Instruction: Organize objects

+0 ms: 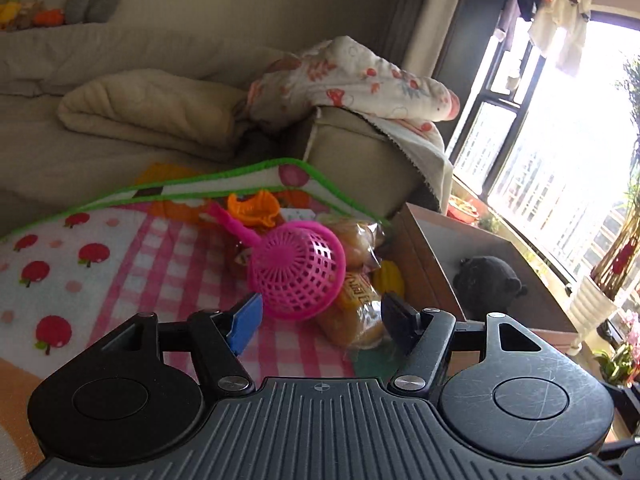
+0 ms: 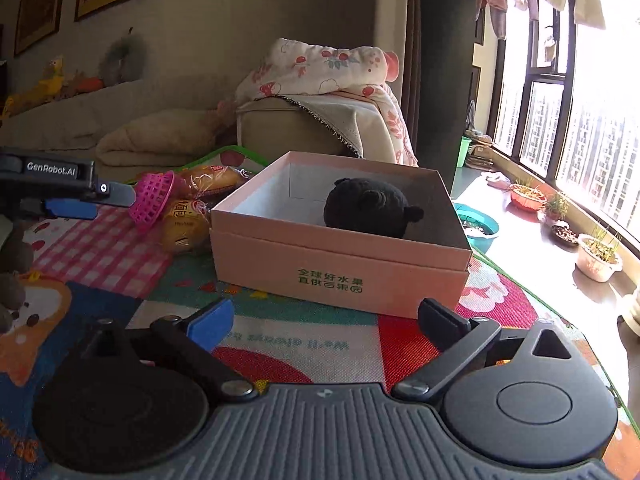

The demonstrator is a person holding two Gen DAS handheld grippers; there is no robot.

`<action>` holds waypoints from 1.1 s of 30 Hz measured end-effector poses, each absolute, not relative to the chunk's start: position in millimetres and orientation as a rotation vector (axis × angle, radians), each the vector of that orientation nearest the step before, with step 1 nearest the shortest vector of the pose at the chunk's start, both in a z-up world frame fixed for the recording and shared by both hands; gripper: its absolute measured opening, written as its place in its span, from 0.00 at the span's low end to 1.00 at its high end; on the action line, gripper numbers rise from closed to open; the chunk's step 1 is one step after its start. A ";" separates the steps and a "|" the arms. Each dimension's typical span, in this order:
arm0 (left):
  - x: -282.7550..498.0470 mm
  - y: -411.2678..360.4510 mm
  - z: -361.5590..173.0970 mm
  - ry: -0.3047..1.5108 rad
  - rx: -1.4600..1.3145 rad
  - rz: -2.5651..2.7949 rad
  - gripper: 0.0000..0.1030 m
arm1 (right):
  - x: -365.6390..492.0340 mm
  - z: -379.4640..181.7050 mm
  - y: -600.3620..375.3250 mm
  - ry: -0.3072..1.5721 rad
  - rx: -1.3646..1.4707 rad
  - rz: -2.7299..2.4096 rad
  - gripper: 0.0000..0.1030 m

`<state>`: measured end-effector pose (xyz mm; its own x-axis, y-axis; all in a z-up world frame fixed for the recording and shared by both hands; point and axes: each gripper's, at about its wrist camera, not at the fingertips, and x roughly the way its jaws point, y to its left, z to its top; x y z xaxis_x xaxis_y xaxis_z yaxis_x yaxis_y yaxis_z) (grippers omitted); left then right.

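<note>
A pink cardboard box (image 2: 340, 268) with green print on its front wall sits open on the patterned mat, and a black plush toy (image 2: 370, 208) rests inside it toward the back. Just beside the box's left wall lie wrapped buns in clear packets (image 2: 182, 224), piled together. A pink plastic strainer scoop (image 1: 296, 272) leans tilted on the buns, its mesh bowl turned outward and its handle pointing away. Behind it lies an orange plastic toy (image 1: 254, 208); its exact shape is unclear.
</note>
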<state>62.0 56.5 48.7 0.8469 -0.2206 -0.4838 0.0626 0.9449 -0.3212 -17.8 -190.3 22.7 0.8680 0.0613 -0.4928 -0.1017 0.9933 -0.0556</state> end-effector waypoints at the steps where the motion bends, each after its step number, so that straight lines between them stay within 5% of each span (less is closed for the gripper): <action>1: 72.1 60.2 50.6 0.545 -0.342 -0.126 0.68 | -21.5 18.7 -188.3 0.507 -0.088 0.082 0.97; 21: 139.4 68.0 16.2 0.599 -0.522 -0.002 0.69 | -24.4 17.1 -188.3 0.488 -0.087 0.078 1.00; 33: 49.1 98.6 46.5 0.583 -0.240 -0.163 0.67 | -13.8 19.6 -177.5 0.536 -0.135 0.091 1.00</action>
